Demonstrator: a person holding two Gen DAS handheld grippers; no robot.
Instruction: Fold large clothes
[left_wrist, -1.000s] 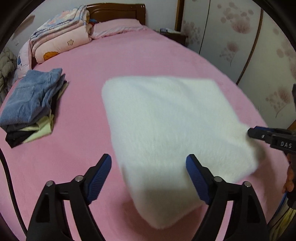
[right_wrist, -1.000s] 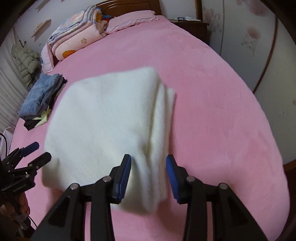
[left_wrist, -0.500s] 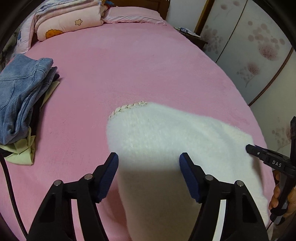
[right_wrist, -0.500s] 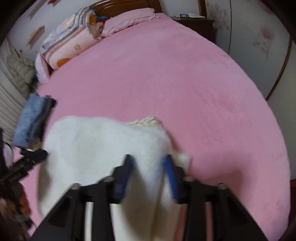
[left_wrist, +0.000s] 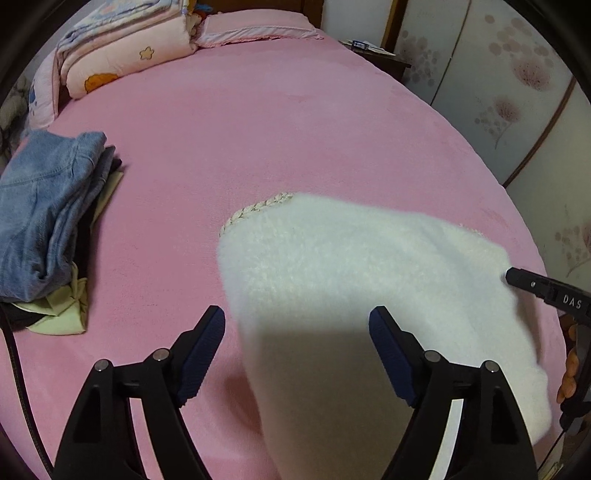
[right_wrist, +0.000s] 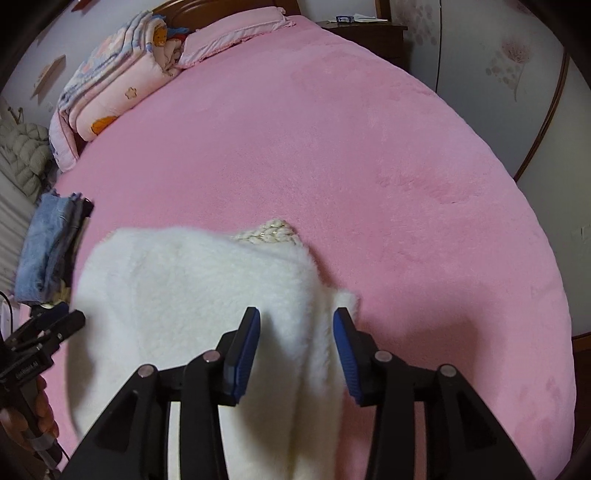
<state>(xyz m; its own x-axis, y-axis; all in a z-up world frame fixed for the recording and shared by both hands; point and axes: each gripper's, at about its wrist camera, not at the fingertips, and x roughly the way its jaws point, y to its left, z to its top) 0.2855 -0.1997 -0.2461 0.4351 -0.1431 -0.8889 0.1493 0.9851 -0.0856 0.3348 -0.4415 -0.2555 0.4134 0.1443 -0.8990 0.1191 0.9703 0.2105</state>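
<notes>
The garment (left_wrist: 351, 295) is blurred, its near end cut off by the lower edge; it hides the bed (left_wrist: 258, 129) beneath.
</notes>
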